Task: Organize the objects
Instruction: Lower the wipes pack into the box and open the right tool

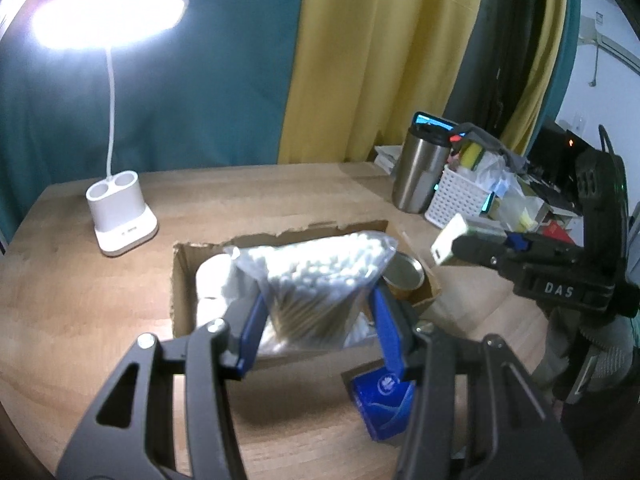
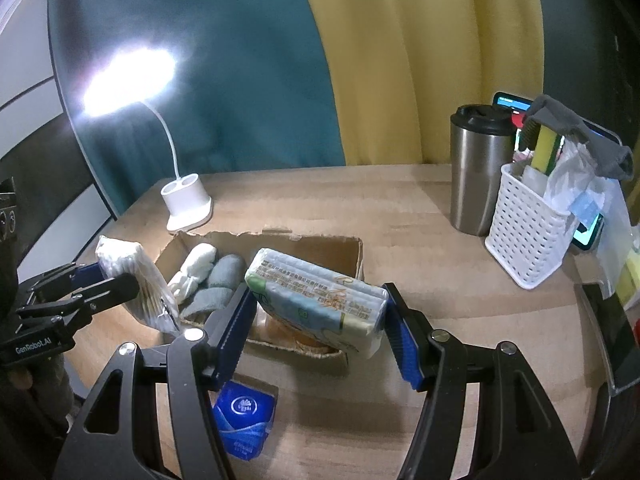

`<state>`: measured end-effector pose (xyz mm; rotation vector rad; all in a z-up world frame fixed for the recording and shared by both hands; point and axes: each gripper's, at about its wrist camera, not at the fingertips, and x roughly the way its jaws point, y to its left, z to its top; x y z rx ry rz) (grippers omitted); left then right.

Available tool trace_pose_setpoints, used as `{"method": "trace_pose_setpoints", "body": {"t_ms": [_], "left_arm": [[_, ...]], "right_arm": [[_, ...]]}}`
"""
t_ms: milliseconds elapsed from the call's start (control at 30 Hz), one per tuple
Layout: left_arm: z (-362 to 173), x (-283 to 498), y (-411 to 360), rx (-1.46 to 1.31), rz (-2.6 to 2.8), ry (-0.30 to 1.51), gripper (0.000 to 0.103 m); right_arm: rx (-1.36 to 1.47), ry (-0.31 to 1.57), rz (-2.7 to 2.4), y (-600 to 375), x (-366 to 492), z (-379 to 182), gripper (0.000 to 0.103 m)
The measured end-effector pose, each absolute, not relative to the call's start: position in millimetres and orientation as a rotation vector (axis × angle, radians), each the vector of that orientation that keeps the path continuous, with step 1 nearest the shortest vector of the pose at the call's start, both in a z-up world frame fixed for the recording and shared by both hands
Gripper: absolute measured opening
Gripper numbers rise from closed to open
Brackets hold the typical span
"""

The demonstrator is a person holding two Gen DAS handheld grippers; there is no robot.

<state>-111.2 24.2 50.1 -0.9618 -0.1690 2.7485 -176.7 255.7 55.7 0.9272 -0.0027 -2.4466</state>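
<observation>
Now: left gripper (image 1: 316, 320) clamps cotton-swab bag (image 1: 316, 280), right gripper (image 2: 316, 328) clamps tissue pack (image 2: 320, 300); lower both squarely into your cardboard box (image 2: 352, 256).

far left: lamp (image 2: 187, 204) on desk (image 2: 360, 208), bare wood around
far right: steel tumbler (image 2: 478, 168), white basket (image 2: 526, 232) crowd the edge
centre: open cardboard box (image 2: 320, 246), part-filled
near: blue packet (image 2: 244, 420) lies flat

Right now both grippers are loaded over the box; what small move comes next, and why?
Probably lower the left gripper and release the cotton swab bag into the cardboard box: it already hangs over the opening.
</observation>
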Motion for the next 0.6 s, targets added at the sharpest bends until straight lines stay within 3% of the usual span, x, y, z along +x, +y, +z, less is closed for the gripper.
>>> {"method": "trace_pose_setpoints", "body": {"t_ms": [600], "left_arm": [[44.4,-155.2,33.0,-1.005,2.753,-0.151,0.051]], "right_arm": [[0.941,0.011,-2.403,242.7,-218.5,49.0,0.066]]}}
